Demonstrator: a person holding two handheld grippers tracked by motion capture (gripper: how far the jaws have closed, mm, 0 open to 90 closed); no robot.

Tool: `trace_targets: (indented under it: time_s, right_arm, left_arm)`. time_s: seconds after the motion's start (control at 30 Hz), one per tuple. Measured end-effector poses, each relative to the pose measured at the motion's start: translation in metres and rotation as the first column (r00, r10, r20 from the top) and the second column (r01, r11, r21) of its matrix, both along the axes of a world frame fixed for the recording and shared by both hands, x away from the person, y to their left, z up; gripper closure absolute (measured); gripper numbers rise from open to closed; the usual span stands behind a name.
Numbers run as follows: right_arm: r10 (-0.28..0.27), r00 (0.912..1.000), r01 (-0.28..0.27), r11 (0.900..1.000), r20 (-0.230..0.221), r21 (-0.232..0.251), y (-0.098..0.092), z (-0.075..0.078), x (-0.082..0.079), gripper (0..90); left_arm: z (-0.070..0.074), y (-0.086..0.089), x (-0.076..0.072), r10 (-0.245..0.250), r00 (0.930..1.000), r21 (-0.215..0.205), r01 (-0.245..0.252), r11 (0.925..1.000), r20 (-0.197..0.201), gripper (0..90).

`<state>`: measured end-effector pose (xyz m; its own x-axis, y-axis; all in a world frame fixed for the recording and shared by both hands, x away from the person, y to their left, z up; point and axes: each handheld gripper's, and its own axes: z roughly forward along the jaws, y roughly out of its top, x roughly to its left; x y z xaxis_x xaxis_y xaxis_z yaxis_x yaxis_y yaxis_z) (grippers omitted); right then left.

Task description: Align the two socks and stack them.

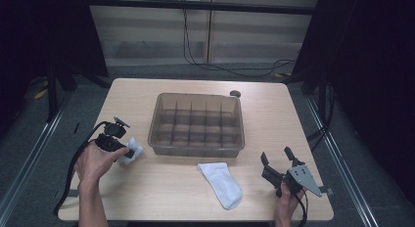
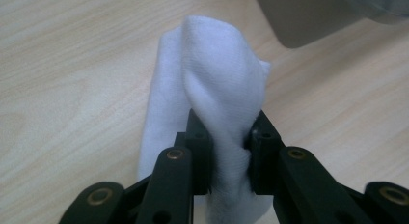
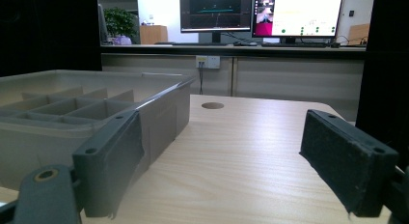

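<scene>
White knit fabric is bunched between the jaws of our left gripper [image 2: 226,151], which pinch a rolled sock [image 2: 212,98] tight at one end, so the roll keeps its shape and cannot unfurl while we carry it. In the high view the left gripper [image 1: 119,145] holds that sock [image 1: 132,152] just beside the left end of the divided bin [image 1: 195,148], close enough, we judge, to drop it into one of the small compartments. A second sock [image 1: 221,183] lies flat and unrolled on the wooden table [image 1: 161,197], in front of the bin and between our two hands, where either can reach it. Our right gripper [image 1: 277,156] rests near the table's front right corner with its jaws spread wide and nothing between them, kept clear of the bin [image 3: 72,113] and ready, we think, for that flat sock.
</scene>
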<state>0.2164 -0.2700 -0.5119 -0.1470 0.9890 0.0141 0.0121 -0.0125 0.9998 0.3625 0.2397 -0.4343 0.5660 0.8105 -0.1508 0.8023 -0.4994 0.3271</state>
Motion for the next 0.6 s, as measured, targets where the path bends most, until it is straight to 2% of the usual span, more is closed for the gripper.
trace_targets:
  time_s: [0.23,0.33,0.4,0.43,0.5,0.53,0.6]
  right_arm:
    - [0.000,1.0000,0.000,1.000,0.000,-0.001,0.000,0.000,0.000,14.4]
    - [0.000,1.0000,0.000,1.000,0.000,0.000,0.000,0.000,0.000,14.4]
    - [0.000,1.0000,0.000,1.000,0.000,-0.001,0.000,0.000,0.000,14.4]
    - [0.000,1.0000,0.000,1.000,0.000,0.000,0.000,0.000,0.000,14.4]
    - [0.000,1.0000,0.000,1.000,0.000,0.000,0.000,0.000,0.000,14.4]
    - [-0.001,1.0000,0.001,1.000,-0.001,-0.001,0.000,0.000,0.000,14.4]
    - [0.001,1.0000,-0.001,1.000,-0.001,-0.001,0.000,0.000,0.000,14.4]
  left_arm:
    - [0.008,-0.007,-0.020,-0.018,0.9997,-0.021,0.018,0.9996,-0.019,75.2]
    - [0.009,-0.010,-0.029,-0.031,0.9995,-0.026,0.031,0.9992,-0.004,75.1]
    - [0.009,-0.010,-0.033,-0.051,0.9987,-0.059,0.051,0.9970,0.002,75.1]
    - [0.008,-0.010,-0.035,-0.057,0.9984,-0.061,0.057,0.9965,0.004,75.1]
    - [0.008,-0.012,-0.043,-0.046,0.9989,-0.063,0.046,0.9969,0.011,75.1]
    - [0.008,-0.015,-0.046,-0.066,0.9977,-0.083,0.067,0.9943,0.012,75.1]
    - [0.007,-0.022,-0.051,-0.081,0.9966,-0.082,0.082,0.9932,0.014,75.1]
